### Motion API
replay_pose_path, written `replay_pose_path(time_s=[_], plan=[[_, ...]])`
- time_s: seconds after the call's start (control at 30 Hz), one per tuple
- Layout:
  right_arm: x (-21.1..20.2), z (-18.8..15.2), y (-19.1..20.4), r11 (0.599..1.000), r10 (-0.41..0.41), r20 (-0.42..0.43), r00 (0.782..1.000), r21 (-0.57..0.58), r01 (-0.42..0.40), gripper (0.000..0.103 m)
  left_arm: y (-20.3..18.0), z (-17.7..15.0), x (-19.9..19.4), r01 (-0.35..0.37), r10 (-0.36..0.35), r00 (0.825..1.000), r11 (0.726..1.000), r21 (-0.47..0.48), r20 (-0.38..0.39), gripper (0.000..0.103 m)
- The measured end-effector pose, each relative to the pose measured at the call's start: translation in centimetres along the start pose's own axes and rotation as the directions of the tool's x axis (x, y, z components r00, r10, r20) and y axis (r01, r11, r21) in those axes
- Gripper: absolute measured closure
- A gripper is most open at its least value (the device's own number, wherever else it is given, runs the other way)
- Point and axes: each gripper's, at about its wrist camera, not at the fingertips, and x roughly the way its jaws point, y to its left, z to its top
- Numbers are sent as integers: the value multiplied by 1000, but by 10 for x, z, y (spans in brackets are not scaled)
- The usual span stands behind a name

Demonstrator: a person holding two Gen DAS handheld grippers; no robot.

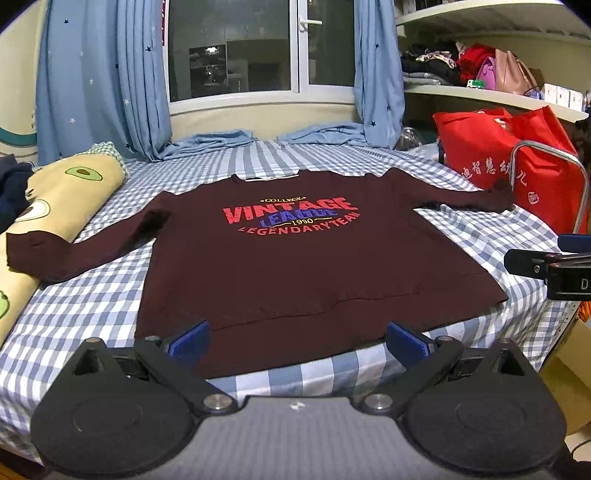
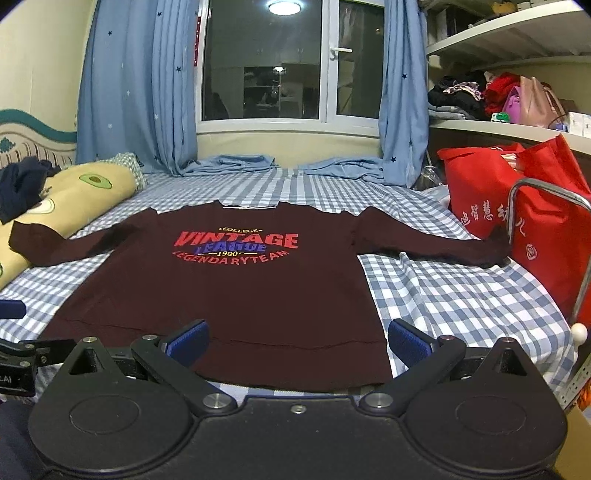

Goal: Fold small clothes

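One dark red sweater (image 1: 295, 266) lies flat, front up, both sleeves spread, on the checked bed (image 1: 92, 302), one avocado-print pillow (image 1: 66, 192) left, two red bags (image 1: 517, 166) right; left tool (image 1: 297, 341) and right tool (image 2: 297, 341) both gape wide, empty.

The room is lit from above and behind my tongs. A round ceiling lamp (image 2: 283, 7) shines back as a bright spot in the dark window (image 2: 266, 62). The bed sheet (image 2: 461, 295) ahead of my tongs looks bright and clear. The dark red sweater (image 2: 229, 295) is so dark its folds are hard to see. Near the picture edges, straight things bend and the corners go black.
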Motion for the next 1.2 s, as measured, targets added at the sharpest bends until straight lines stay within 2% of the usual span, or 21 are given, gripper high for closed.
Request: replay_pose_path(time_s=[0.37,0.53,0.73,0.87,0.97,1.1,1.2], plan=[[46,20,-11,1000,7,-34,999,4,-7,0,3,42,44,-8,8,1000,1000,0,-21,0],[65,37,-25,1000,9,-19,1000,-16,-9,1,0,65,64,-4,3,999,1000,-13,-39,0],[88,54,-49,995,-53,-1,999,-87,53,0,-16,91,84,-2,3,999,1000,17,-44,0],[113,59,-82,990,-106,8,994,-91,106,0,-27,98,99,8,-7,998,1000,16,-59,0],[144,60,-122,987,-139,40,989,-73,142,0,-31,99,111,3,-2,997,1000,12,-79,0],[192,59,-182,964,-254,67,965,-60,258,0,-34,96,127,-21,21,991,1000,5,-130,0],[231,61,-236,950,-312,81,947,-5,313,1,-35,95,133,-38,39,989,999,11,-143,0]])
